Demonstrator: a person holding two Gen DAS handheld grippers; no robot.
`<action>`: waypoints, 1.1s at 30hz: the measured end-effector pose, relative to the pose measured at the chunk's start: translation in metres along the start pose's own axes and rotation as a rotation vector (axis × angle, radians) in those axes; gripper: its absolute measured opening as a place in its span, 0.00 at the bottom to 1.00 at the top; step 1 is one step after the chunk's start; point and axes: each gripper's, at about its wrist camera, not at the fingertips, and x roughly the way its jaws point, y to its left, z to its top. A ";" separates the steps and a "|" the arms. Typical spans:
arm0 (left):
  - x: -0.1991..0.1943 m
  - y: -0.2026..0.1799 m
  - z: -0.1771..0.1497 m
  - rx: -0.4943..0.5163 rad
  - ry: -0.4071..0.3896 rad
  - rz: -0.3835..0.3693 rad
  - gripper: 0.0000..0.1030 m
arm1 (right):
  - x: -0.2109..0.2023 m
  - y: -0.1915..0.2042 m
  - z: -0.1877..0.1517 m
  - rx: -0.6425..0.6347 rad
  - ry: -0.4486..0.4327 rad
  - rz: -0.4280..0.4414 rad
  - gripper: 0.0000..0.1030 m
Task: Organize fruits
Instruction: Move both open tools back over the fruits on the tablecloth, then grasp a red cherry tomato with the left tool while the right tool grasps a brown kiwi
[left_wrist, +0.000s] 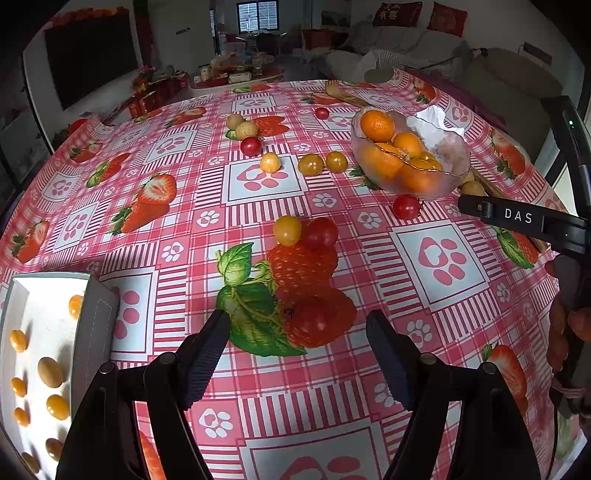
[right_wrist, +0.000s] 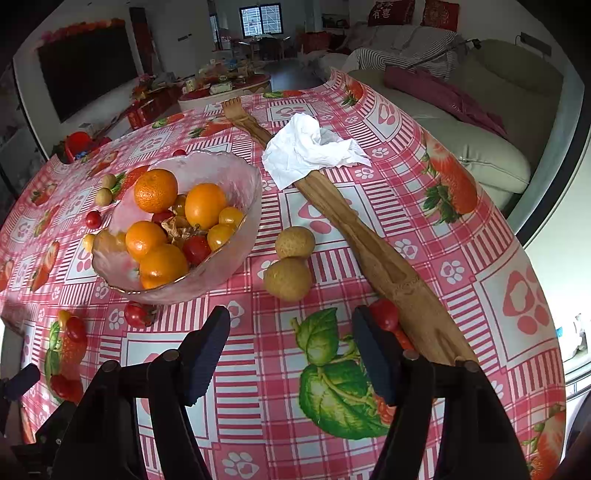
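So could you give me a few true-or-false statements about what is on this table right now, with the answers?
1. The glass bowl holds oranges and small tomatoes. True.
2. The crumpled white tissue lies inside the bowl. False: seen from the right wrist, it lies on the wooden back scratcher, beside the bowl.
3. The left tool is clamped on a red tomato. False: its jaws stand open, and a red tomato lies on the tablecloth between them.
4. Two brown longans lie between the bowl and the back scratcher. True.
5. The white box at the left holds only oranges. False: it holds small yellow-orange fruits and a few brown ones.
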 end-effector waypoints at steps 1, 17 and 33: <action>0.001 -0.001 0.000 0.001 0.002 -0.002 0.75 | 0.003 0.000 0.002 0.001 0.000 -0.003 0.68; -0.001 -0.004 -0.003 0.017 -0.018 -0.043 0.26 | -0.002 -0.001 -0.001 -0.023 -0.032 0.033 0.30; -0.043 0.002 -0.034 -0.001 -0.046 -0.106 0.25 | -0.083 0.004 -0.083 0.005 0.040 0.207 0.30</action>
